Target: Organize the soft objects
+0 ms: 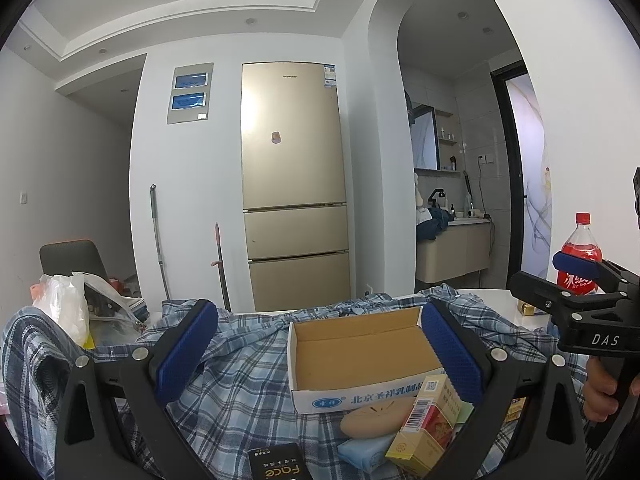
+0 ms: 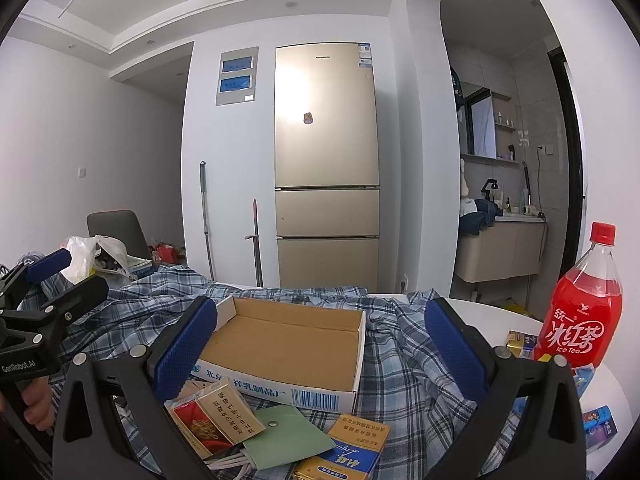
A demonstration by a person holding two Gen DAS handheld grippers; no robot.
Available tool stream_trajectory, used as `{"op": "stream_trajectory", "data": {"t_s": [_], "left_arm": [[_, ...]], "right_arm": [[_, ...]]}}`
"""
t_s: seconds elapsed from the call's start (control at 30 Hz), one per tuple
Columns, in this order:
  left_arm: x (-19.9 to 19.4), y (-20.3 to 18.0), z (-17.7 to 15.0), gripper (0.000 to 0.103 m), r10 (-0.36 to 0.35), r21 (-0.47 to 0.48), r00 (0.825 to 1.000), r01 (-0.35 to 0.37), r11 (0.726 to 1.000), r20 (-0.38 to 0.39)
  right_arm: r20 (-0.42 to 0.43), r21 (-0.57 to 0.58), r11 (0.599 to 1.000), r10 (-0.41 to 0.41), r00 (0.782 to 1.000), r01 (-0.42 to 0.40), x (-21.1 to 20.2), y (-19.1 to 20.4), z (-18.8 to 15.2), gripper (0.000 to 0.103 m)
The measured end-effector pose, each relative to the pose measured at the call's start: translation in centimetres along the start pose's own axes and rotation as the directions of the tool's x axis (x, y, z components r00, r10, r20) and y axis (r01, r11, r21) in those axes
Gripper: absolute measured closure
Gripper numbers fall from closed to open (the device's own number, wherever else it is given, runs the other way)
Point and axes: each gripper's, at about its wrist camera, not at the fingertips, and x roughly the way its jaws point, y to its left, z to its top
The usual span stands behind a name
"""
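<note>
Left wrist view shows the left hand-held gripper spread wide with nothing between its blue pads, hovering over the near half of an empty cardboard box. Just under its right finger lie a round tan soap-like piece, a red-and-yellow carton and a pale blue packet, all resting on a blue plaid shirt that covers the desk.

Right wrist view shows the right hand-held gripper likewise released and empty, poised above the same box, with a green pouch, a gold-and-red carton and a blue-and-gold packet near its fingers. A red ice tea bottle stands well apart on the bare edge of the desk.

Nothing is grasped and the box holds nothing, so the task looks to be at its start, with both tools choosing a first item. The next move probably calls for lowering one gripper onto a soft piece, such as the pouch or the shirt, closing gently so it does not slip or bunch, and avoiding the stiff cartons crowded beside it.
</note>
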Motion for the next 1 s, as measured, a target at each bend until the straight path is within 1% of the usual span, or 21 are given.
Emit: {"op": "stream_trajectory", "data": {"t_s": [0.17, 0.23, 0.4, 0.53, 0.6, 0.67, 0.77, 0.83, 0.87, 0.93, 0.97, 1.0], "left_arm": [[0.4, -0.5, -0.1, 0.0, -0.019, 0.01, 0.999, 0.019, 1.0, -0.03], [0.7, -0.3, -0.1, 0.0, -0.045, 0.006, 0.998, 0.045, 0.999, -0.041], [0.8, -0.2, 0.0, 0.0, -0.056, -0.001, 0.997, 0.056, 0.998, -0.046], [0.7, -1.1, 1.0, 0.0, -0.113, 0.041, 0.989, 0.118, 0.992, -0.092], [0.3, -1.2, 1.5, 0.0, -0.134, 0.04, 0.986, 0.138, 0.99, -0.095], [-0.2, -1.1, 2.2, 0.0, -0.126, 0.039, 0.987, 0.131, 0.991, -0.101], [-0.5, -0.1, 3.5, 0.0, -0.08, 0.003, 0.989, 0.08, 0.997, -0.122], [-0.5, 0.8, 4.3, 0.0, -0.084, -0.031, 0.985, 0.081, 0.996, -0.153], [-0.3, 1.2, 4.6, 0.0, -0.081, -0.036, 0.979, 0.076, 0.996, -0.187], [0.4, 1.6, 4.8, 0.0, -0.089, -0.033, 0.962, 0.083, 0.996, -0.256], [0.9, 1.8, 4.8, 0.0, -0.093, -0.029, 0.951, 0.089, 0.996, -0.293], [1.2, 2.1, 4.7, 0.0, -0.102, -0.035, 0.943, 0.096, 0.995, -0.317]], "right_arm": [[-0.001, -0.004, 1.0, -0.001, 1.0, 0.001, 0.1, -0.1, 0.0, 0.0], [-0.005, -0.004, 1.0, -0.002, 1.0, 0.002, 0.1, -0.1, 0.0, 0.0], [-0.014, -0.003, 1.0, 0.005, 1.0, -0.005, 0.2, -0.2, 0.0, 0.0], [-0.023, -0.002, 1.0, 0.027, 0.999, -0.027, 0.2, -0.2, 0.2, 0.0], [-0.015, 0.005, 1.0, 0.03, 0.999, -0.03, -0.1, -0.3, 0.5, 0.0], [-0.021, 0.013, 0.999, 0.037, 0.999, -0.037, -0.5, -0.3, 1.0, 0.0], [-0.046, 0.008, 0.997, 0.071, 0.996, -0.071, -1.2, -0.1, 2.0, 0.0], [-0.071, -0.001, 0.999, 0.052, 0.996, -0.052, -1.4, 0.3, 2.6, 0.0], [-0.084, -0.001, 0.998, 0.059, 0.995, -0.059, -1.4, 0.3, 2.8, 0.0], [-0.137, 0.005, 0.998, 0.065, 0.988, -0.065, -1.1, 0.4, 2.8, 0.0], [-0.156, 0.008, 0.997, 0.073, 0.985, -0.073, -0.9, 0.5, 2.7, 0.0], [-0.174, 0.011, 0.997, 0.08, 0.982, -0.079, -0.8, 0.5, 2.5, 0.0]]}}
